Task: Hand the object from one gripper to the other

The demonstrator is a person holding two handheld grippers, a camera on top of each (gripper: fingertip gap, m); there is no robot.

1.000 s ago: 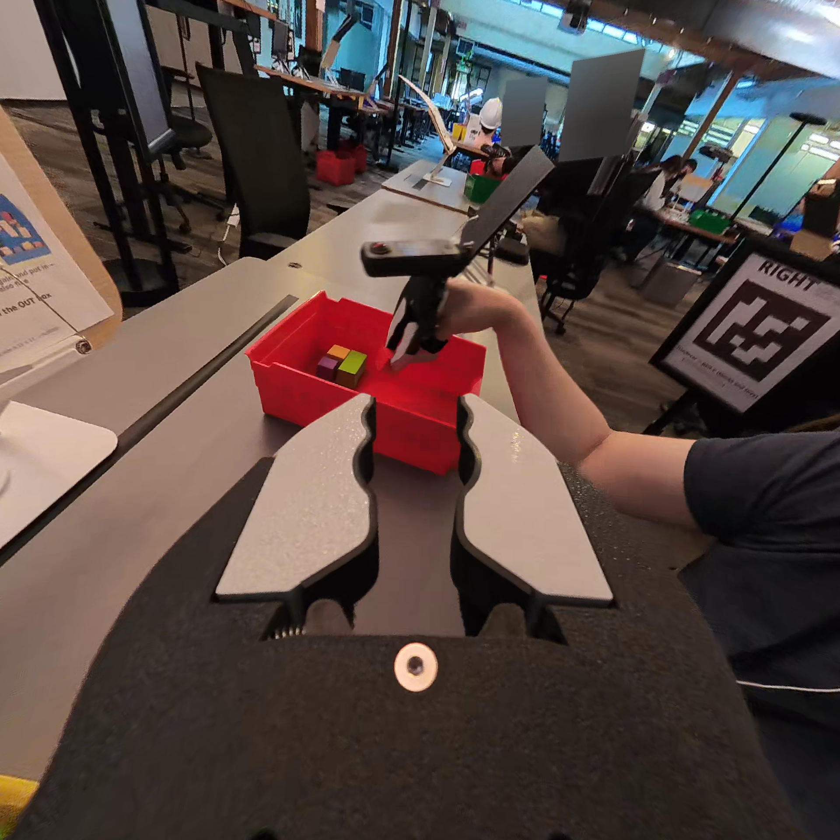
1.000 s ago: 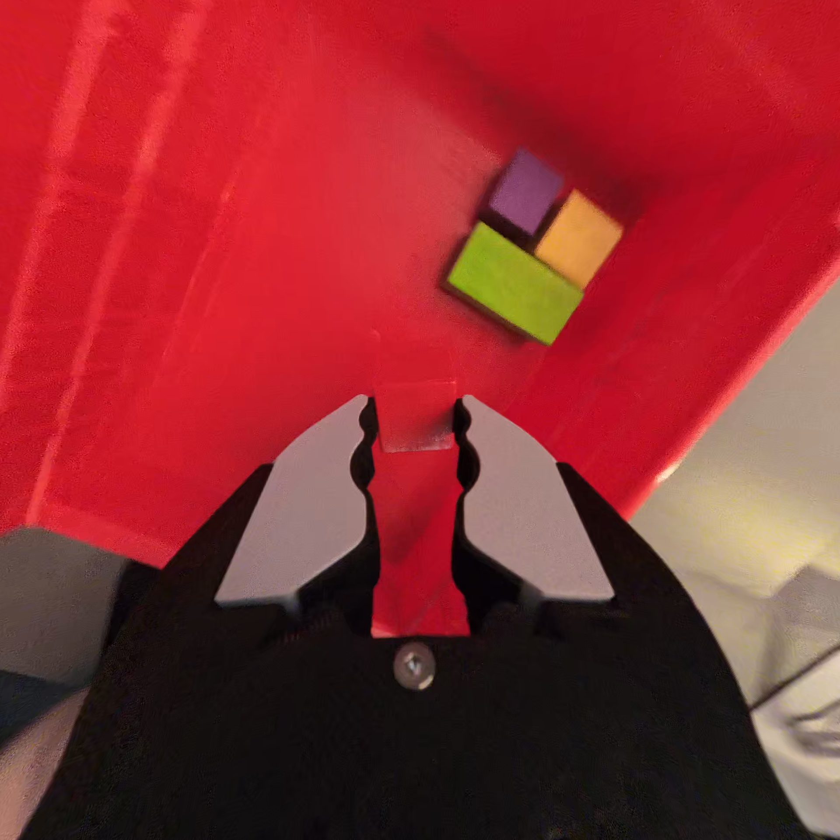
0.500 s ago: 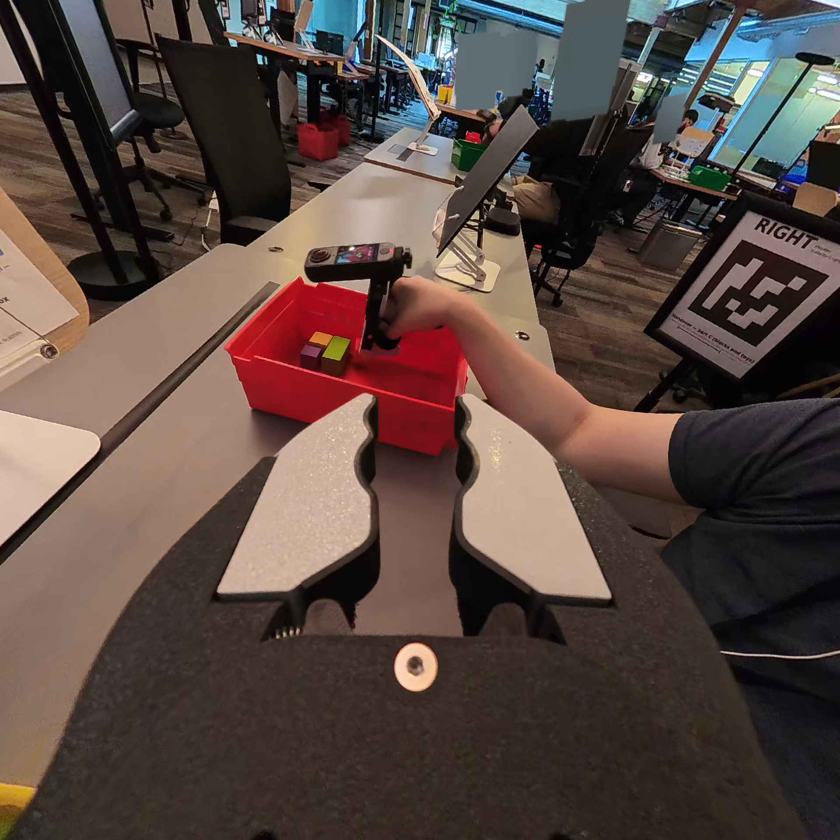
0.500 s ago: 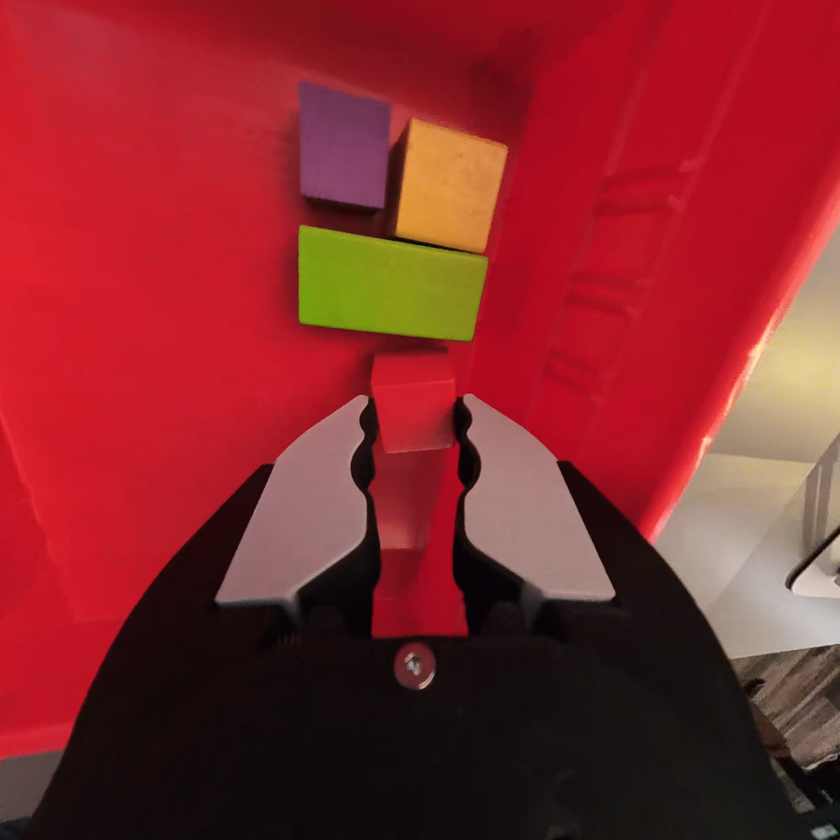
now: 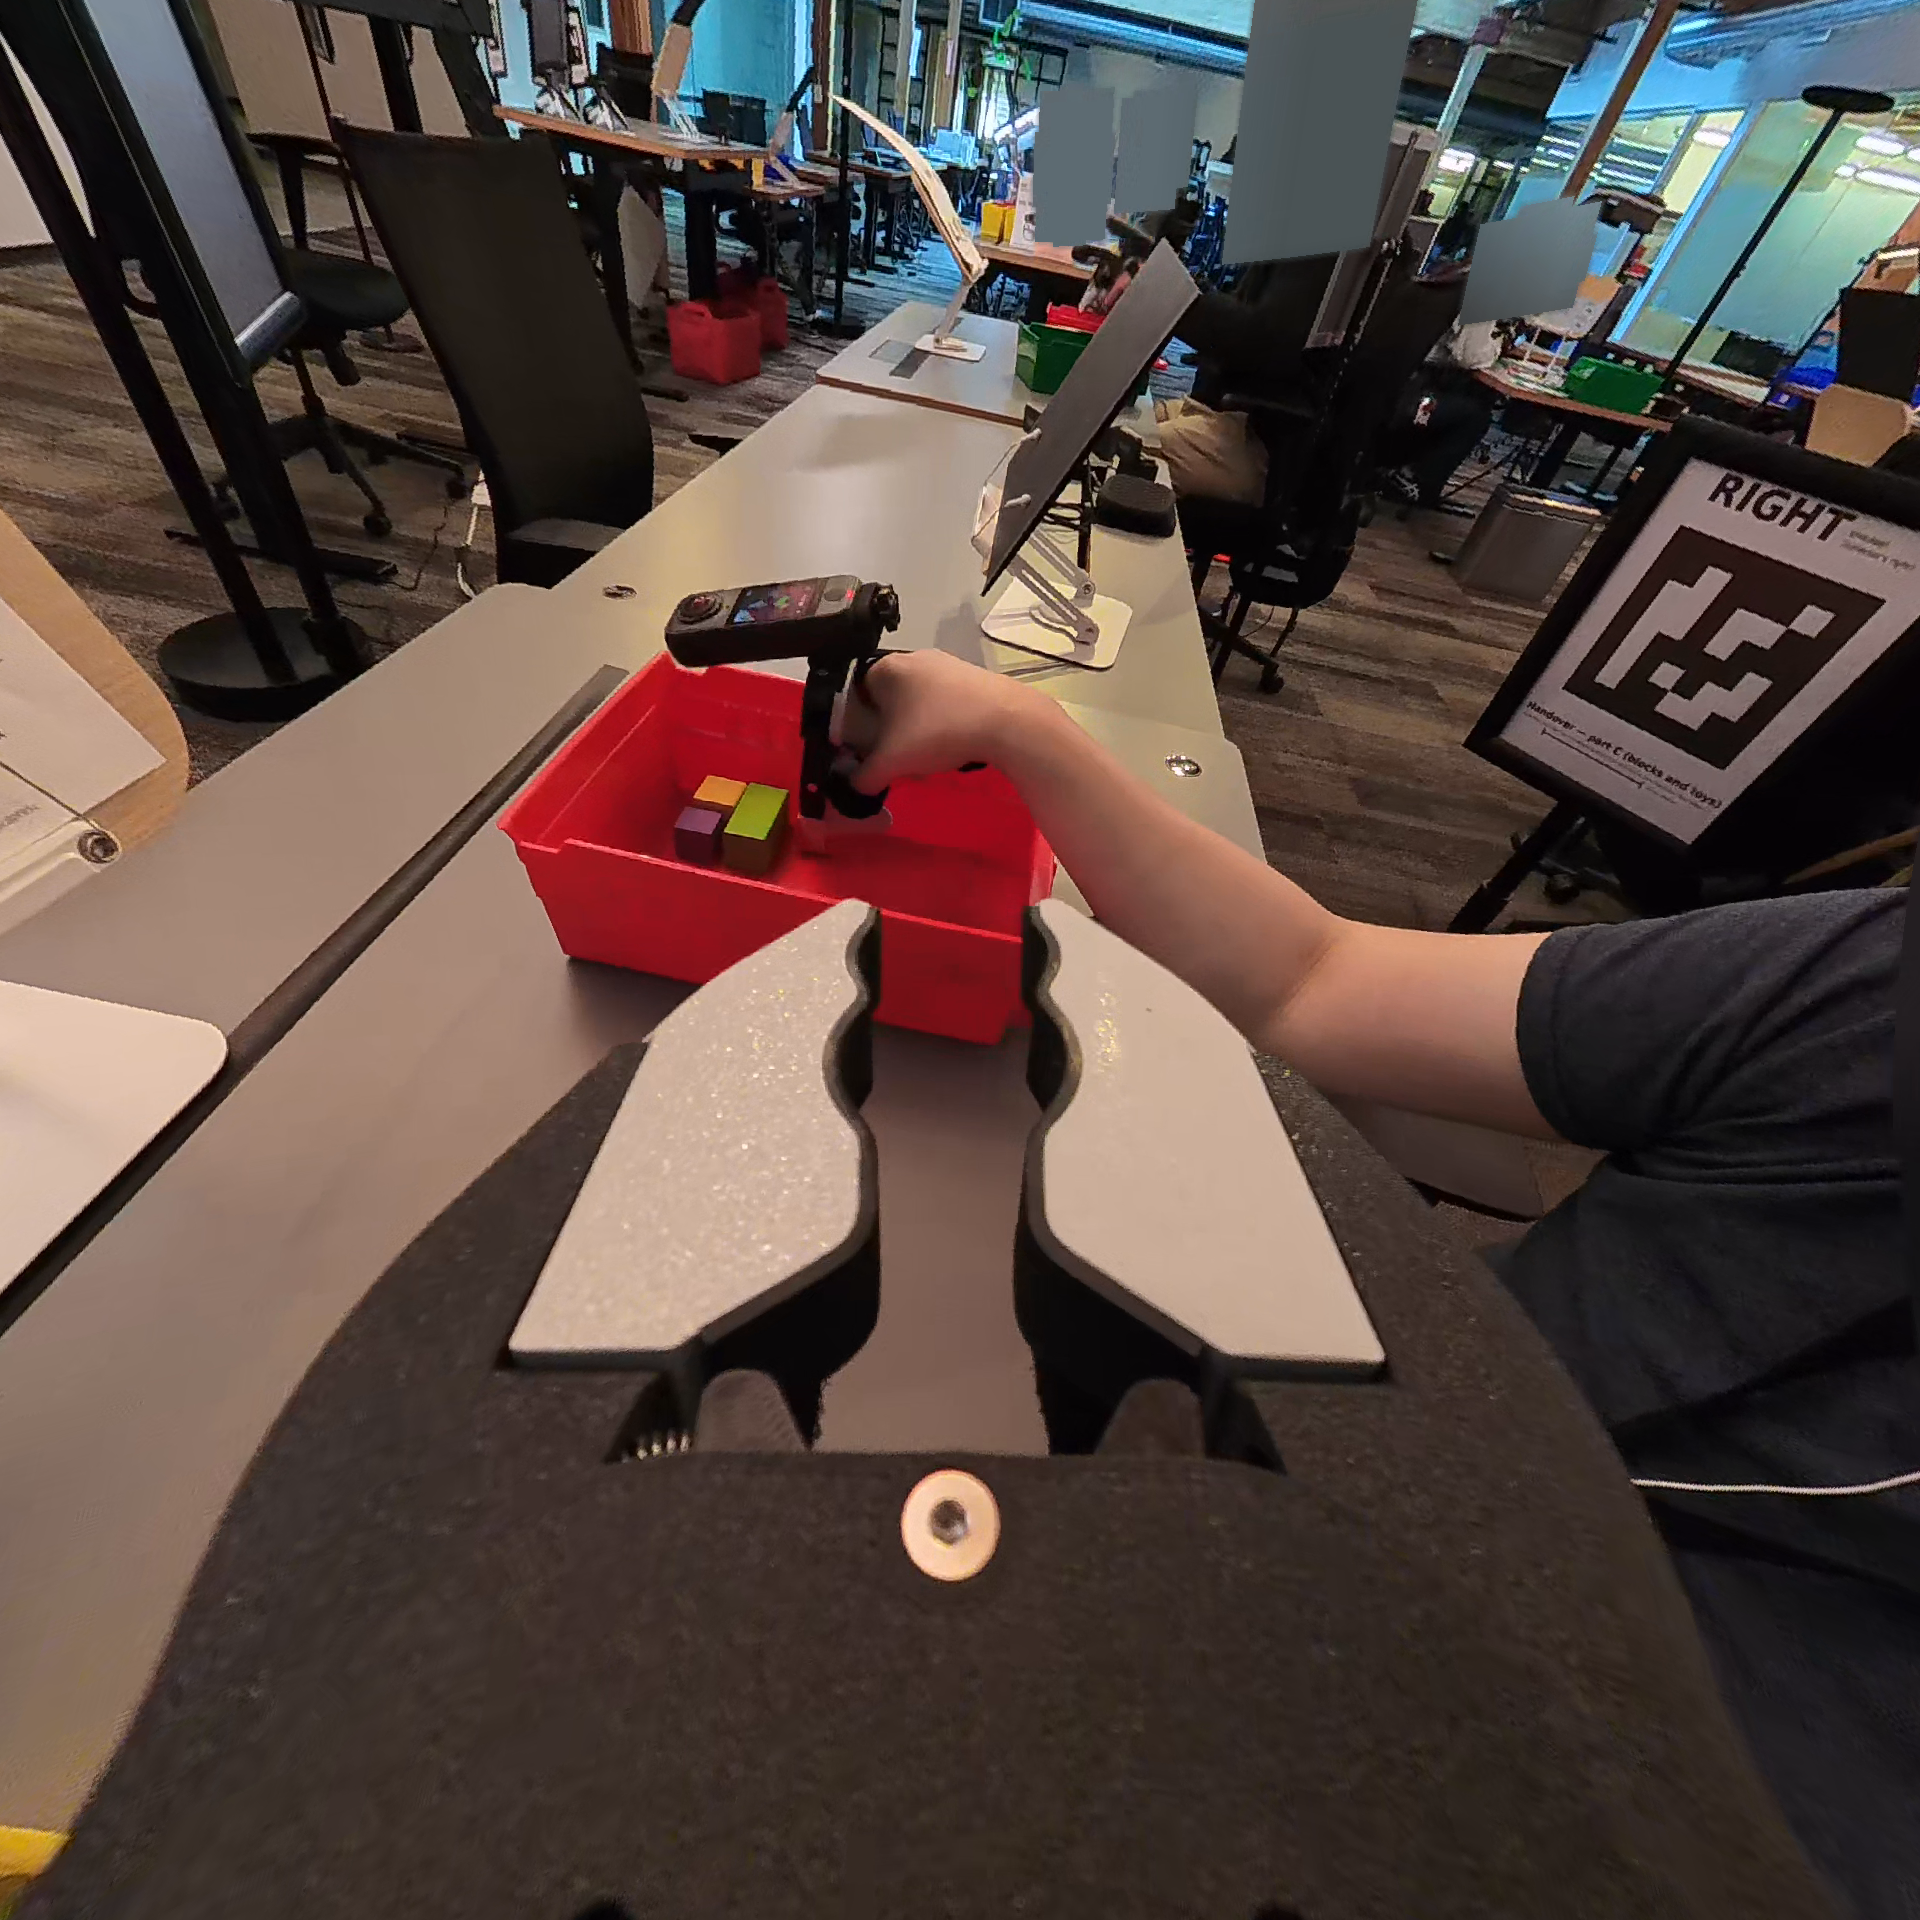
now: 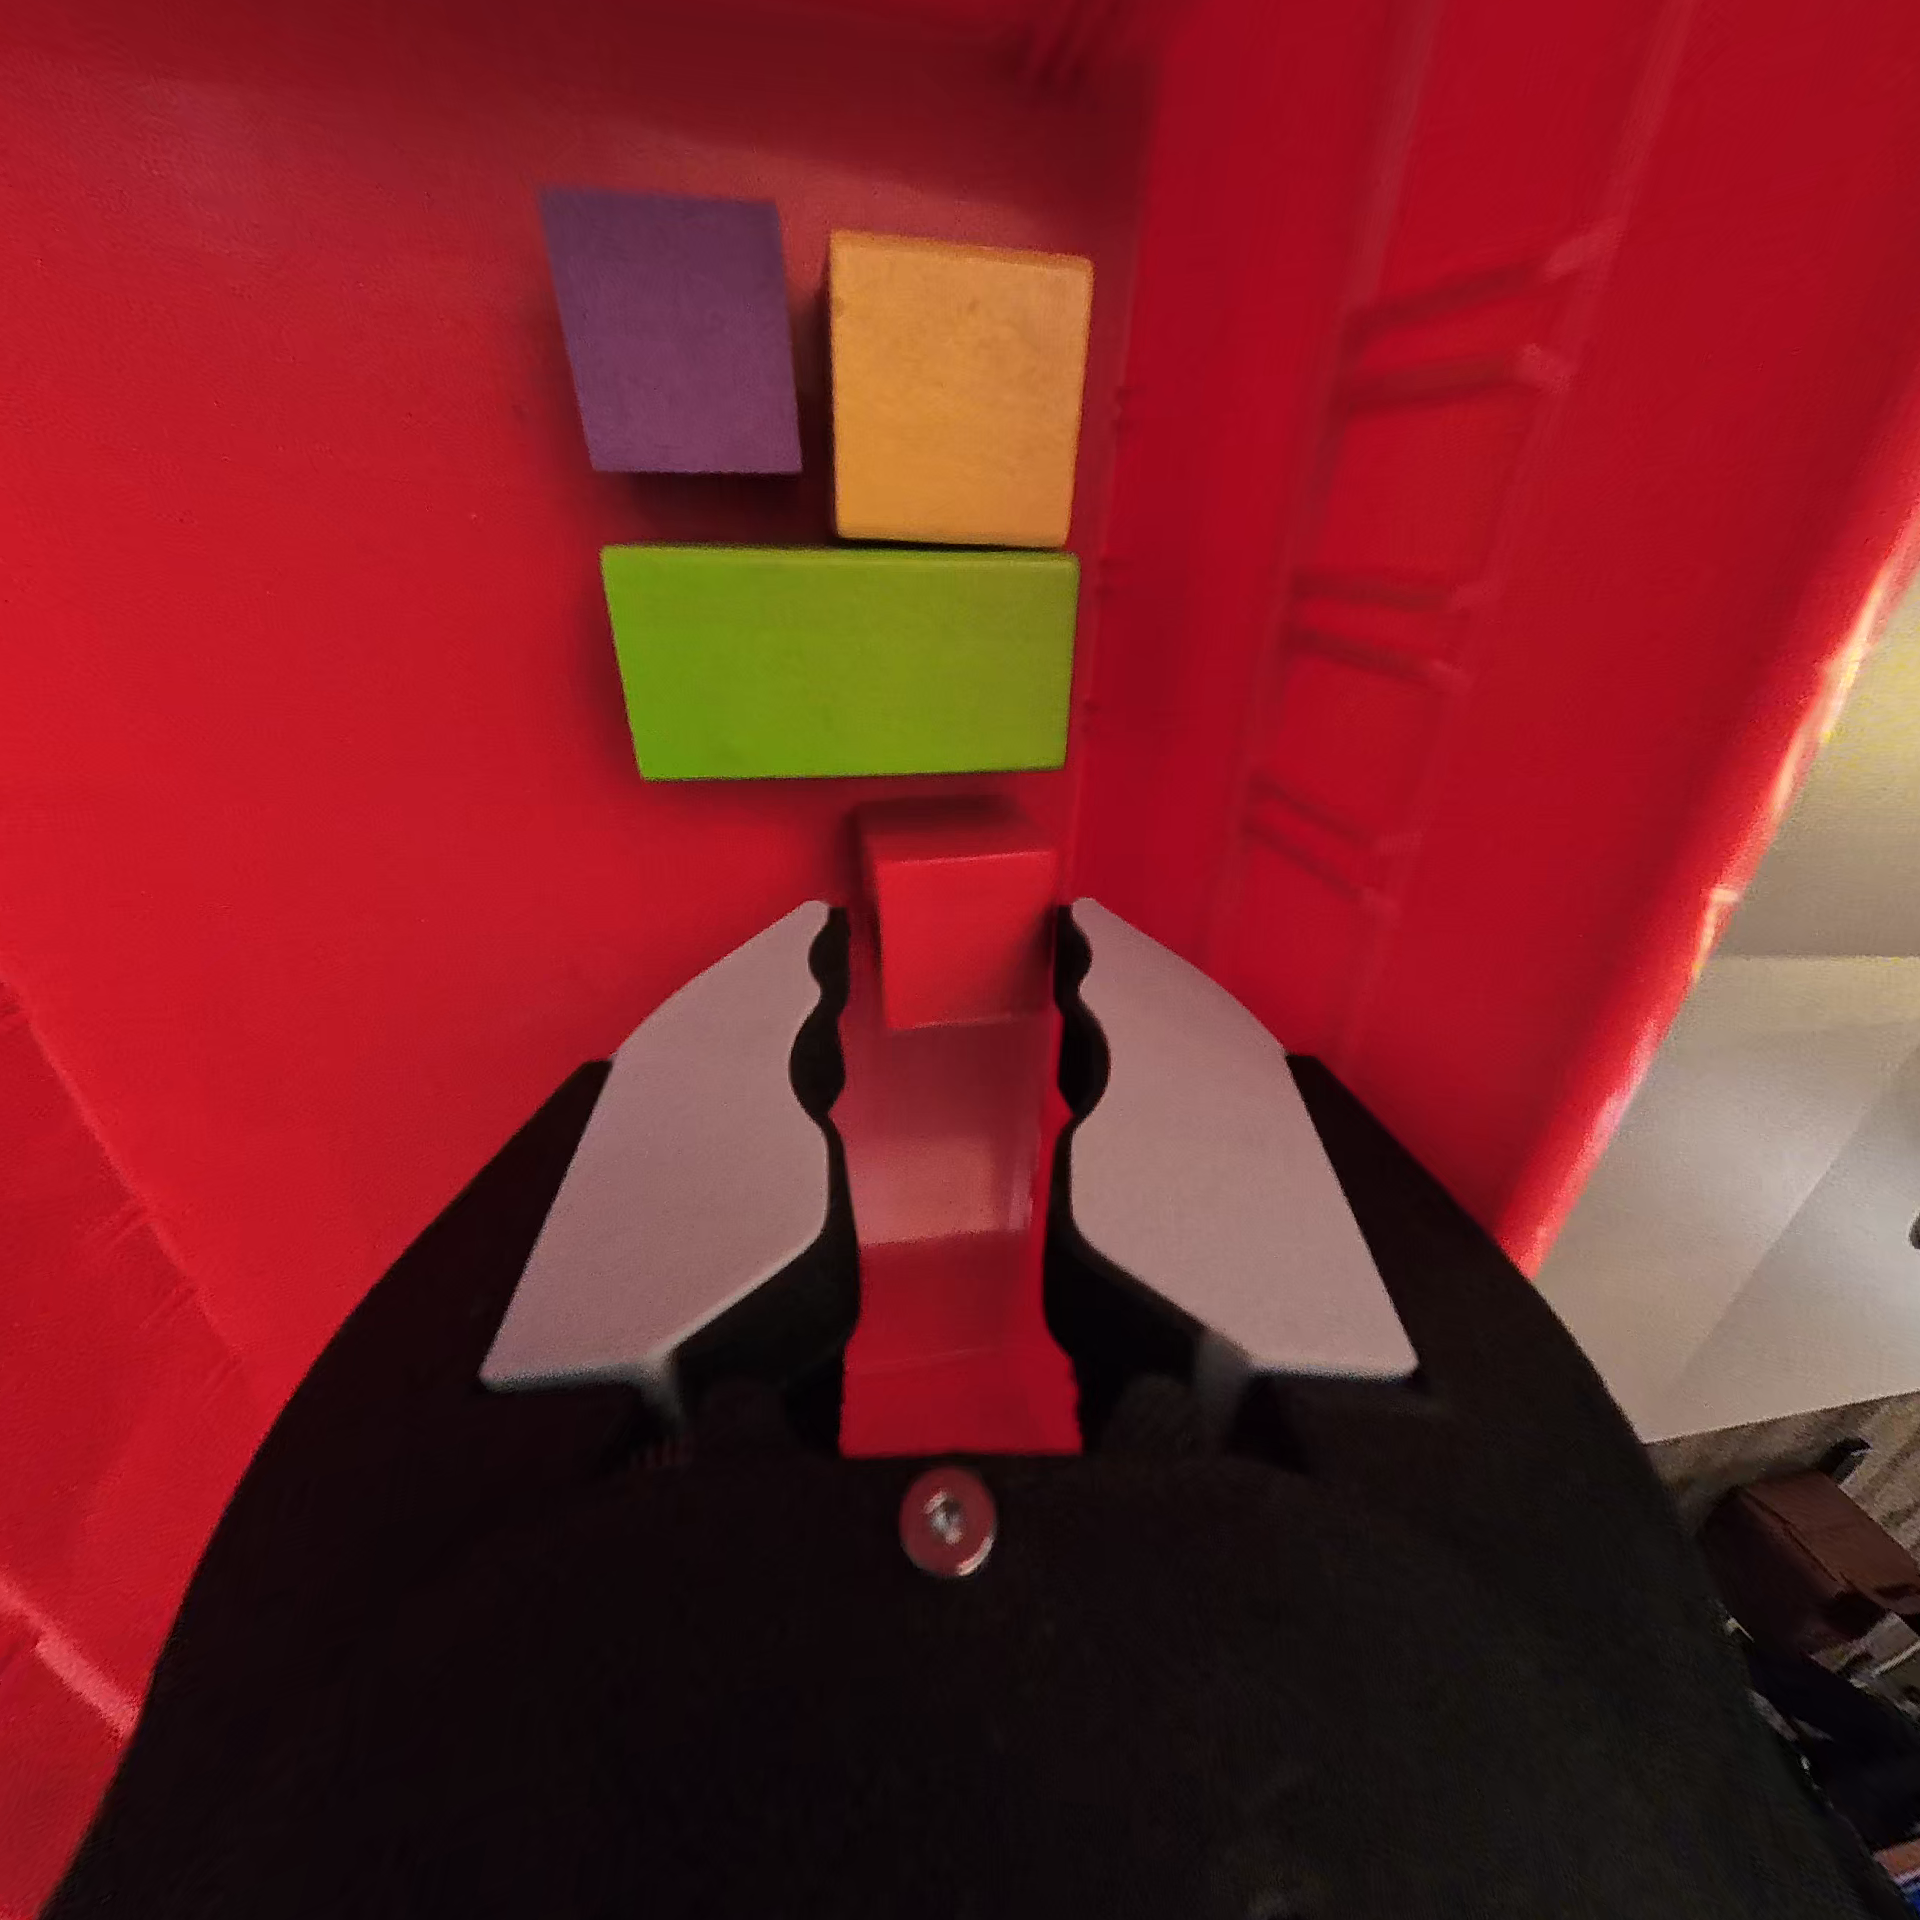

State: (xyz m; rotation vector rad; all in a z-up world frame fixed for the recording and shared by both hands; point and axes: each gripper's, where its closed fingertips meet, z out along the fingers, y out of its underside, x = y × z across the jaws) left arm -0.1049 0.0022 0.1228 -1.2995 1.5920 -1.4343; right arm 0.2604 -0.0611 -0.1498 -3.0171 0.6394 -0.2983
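The right tool (image 6: 951,914) grips a small red block (image 6: 961,935) just beside the green block (image 6: 847,665); light, rigid, smooth-sided, so best pinched on flat faces. The left tool (image 5: 951,925) waits open.

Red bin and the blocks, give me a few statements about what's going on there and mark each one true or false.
1. The right gripper is down inside the red bin. True.
2. A red block sits between the right gripper's fingers. True.
3. The left gripper holds the green block. False: it is empty, short of the bin over the grey table.
4. The purple block is stacked on the orange block. False: they sit side by side on the bin floor.
5. The green block lies between the red block and the purple and orange pair. True.
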